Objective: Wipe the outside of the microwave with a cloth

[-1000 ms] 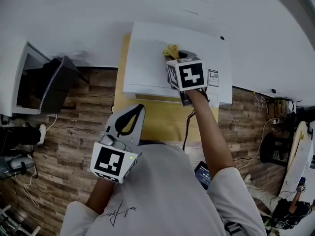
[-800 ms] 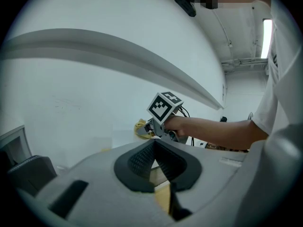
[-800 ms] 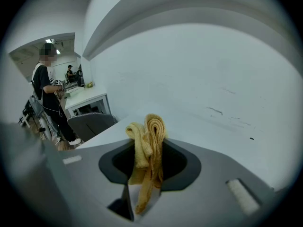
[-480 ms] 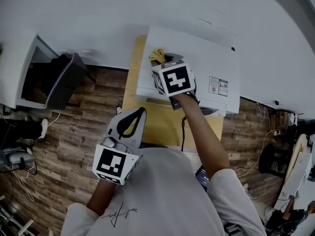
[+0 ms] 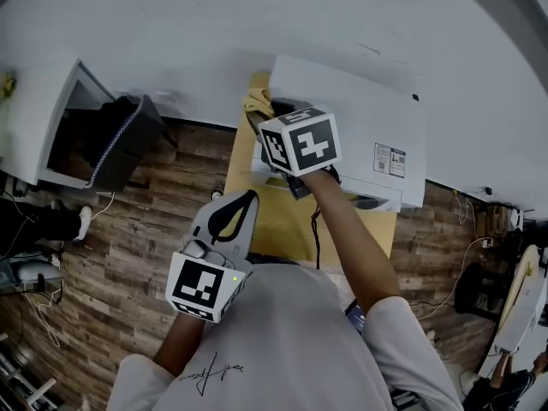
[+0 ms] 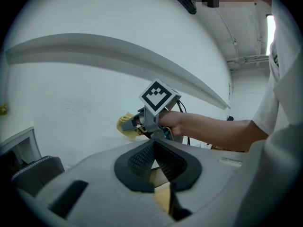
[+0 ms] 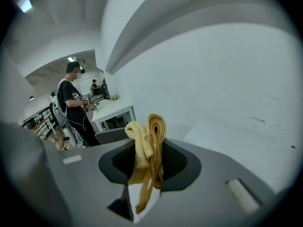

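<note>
Between my right gripper's (image 7: 150, 151) jaws, clamped tight, sits the bunched yellow cloth (image 7: 152, 126); the microwave (image 5: 364, 114) top's edge is just ahead. Left gripper (image 6: 154, 156) jaws closed, empty. I'd press the cloth flat & drag w/ even, overlapping strokes.

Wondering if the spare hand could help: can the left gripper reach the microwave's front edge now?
Probably yes: the left gripper, shut and empty, has only bare table between it and the microwave. The right gripper with the cloth crowds its top corner.
</note>
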